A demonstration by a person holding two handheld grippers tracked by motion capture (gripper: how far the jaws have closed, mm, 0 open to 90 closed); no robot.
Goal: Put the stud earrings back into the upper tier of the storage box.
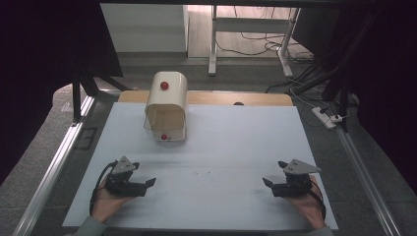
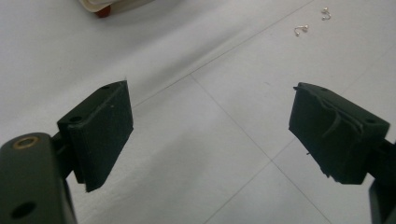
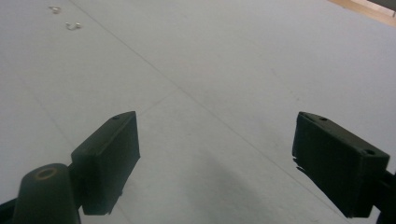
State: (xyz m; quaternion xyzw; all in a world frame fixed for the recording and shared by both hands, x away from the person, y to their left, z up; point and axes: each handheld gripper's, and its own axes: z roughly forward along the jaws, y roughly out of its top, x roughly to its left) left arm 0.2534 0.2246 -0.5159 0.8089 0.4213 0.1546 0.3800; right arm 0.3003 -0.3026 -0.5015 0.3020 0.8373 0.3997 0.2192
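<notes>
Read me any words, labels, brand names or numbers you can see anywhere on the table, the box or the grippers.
None: no readable text stands anywhere.
The cream box with red knobs is plain.
The white table bears only faint seam lines and two small metal hooks.
The left gripper and right gripper carry no visible marking.

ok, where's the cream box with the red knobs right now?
High view: the cream box stands at the table's far edge, left of centre, beyond the left gripper.

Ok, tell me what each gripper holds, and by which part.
Nothing: the left gripper and right gripper are both open, empty, over the white table.
</notes>
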